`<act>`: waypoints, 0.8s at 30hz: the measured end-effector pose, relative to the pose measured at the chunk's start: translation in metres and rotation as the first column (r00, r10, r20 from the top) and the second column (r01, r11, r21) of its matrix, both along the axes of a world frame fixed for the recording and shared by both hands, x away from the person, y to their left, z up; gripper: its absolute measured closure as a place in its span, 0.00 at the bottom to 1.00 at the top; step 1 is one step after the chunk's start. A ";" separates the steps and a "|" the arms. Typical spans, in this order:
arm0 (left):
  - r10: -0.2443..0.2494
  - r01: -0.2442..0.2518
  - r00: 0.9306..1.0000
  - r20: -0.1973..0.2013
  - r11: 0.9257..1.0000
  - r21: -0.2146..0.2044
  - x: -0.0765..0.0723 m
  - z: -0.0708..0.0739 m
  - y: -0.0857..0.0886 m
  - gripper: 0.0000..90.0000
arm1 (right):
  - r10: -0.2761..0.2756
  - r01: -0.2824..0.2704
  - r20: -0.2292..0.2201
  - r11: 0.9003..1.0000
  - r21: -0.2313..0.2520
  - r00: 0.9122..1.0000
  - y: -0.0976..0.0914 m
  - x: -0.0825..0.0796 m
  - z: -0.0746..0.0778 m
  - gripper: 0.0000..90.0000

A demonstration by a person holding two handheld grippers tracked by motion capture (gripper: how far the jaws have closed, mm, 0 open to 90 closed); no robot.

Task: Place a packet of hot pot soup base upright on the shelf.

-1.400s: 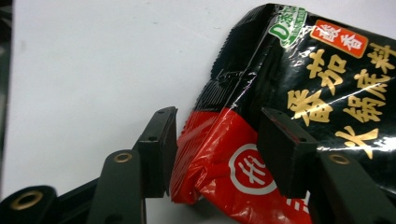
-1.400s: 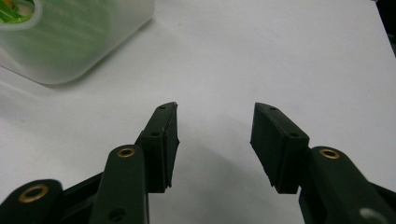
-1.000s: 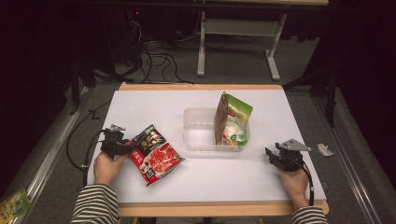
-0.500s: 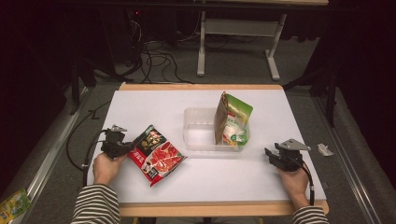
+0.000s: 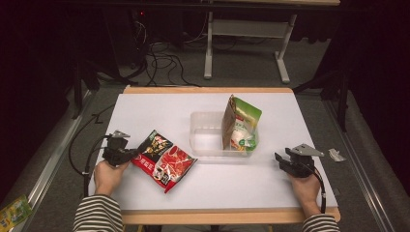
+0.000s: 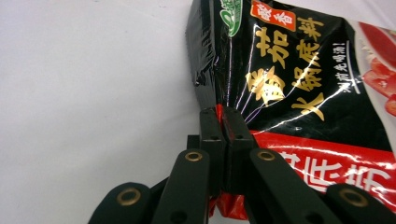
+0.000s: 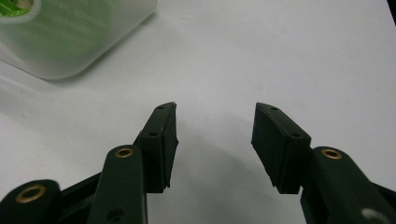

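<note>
A red and black sauce packet (image 5: 164, 159) lies flat on the white table (image 5: 159, 108) at the front left. My left gripper (image 5: 133, 155) has just been closing and is now shut on the packet's (image 6: 289, 70) left edge; in the left gripper view its pads (image 6: 224, 116) pinch the crinkled foil. A clear plastic container (image 5: 205, 116) stands mid-table with a green packet (image 5: 240, 123) upright at its right end. My right gripper (image 5: 279, 159) rests on the table at the front right, open, with nothing between its jaws (image 7: 215, 126). The container's corner (image 7: 70, 42) lies ahead of it, to the left.
A small silvery scrap (image 5: 337, 154) lies near the table's right edge. Another packet (image 5: 13, 212) lies on the floor at the bottom left. Cables (image 5: 159, 53) and a white table frame (image 5: 208, 43) are beyond the far edge.
The left gripper's jaws have closed onto the left edge of the red and black packet. The right hand and its gripper have stayed where they were.
</note>
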State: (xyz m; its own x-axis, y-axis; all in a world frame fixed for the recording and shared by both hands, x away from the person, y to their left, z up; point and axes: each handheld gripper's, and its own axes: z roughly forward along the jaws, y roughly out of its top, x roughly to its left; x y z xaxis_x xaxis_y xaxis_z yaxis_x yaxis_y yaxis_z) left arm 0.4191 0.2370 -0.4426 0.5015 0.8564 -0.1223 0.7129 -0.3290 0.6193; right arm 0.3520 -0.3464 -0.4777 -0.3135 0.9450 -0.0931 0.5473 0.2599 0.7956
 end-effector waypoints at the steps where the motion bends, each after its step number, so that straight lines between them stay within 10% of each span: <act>1: 0.001 -0.001 1.000 0.004 1.000 -0.017 -0.002 0.003 0.001 0.99 | 0.000 0.000 0.000 1.000 0.000 1.000 0.000 0.000 0.000 0.57; 8: 0.012 -0.006 0.999 0.044 0.992 -0.128 -0.016 0.026 0.005 1.00 | 0.006 -0.006 0.002 1.000 -0.004 1.000 0.000 0.000 0.000 0.57; 24: -0.046 0.068 0.990 0.134 0.984 -0.163 -0.036 0.074 -0.018 1.00 | 0.007 -0.007 0.001 1.000 -0.004 1.000 0.000 0.000 0.000 0.56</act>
